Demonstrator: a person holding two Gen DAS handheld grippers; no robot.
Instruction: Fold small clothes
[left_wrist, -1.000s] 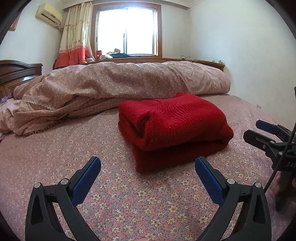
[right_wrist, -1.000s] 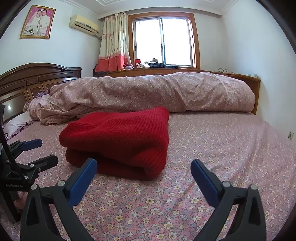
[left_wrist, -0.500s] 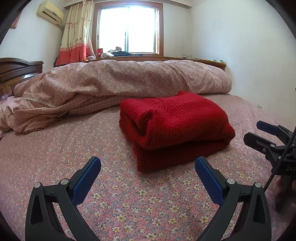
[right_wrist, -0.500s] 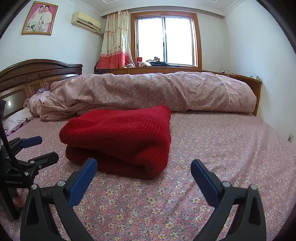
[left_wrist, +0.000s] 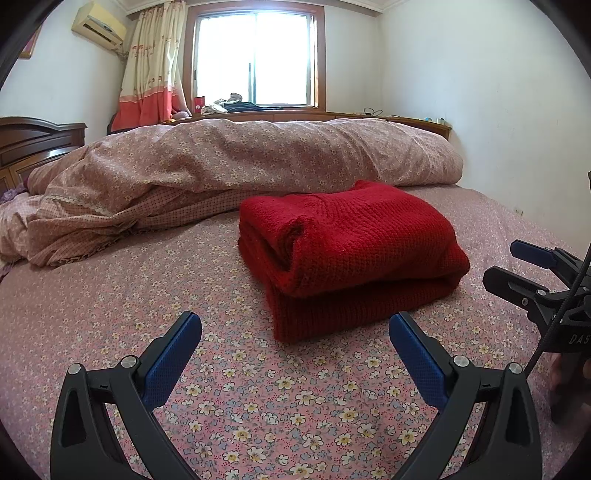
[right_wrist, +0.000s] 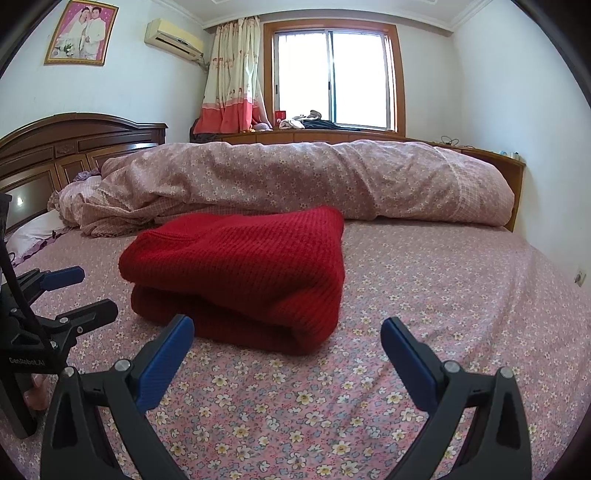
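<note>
hidden: the bases of both tongs are cut off by the frame bottom; a hand at the edge is only partly seen.
sweater: red knit sweater (left_wrist: 351, 254) (right_wrist: 240, 273), waffle texture, folded in thick rectangle bundle, lies on the bed sheet (left_wrist: 258, 398) w/ small flowers, in front of the rolled quilt (left_wrist: 229, 166).
axis: long side goes left-right approx., rounded fold faces the cameras.
left tongs (left_wrist: 295, 354): spread wide, nothing between.
right tongs (right_wrist: 288, 354): spread wide, nothing between, just before the sweater.
</note>
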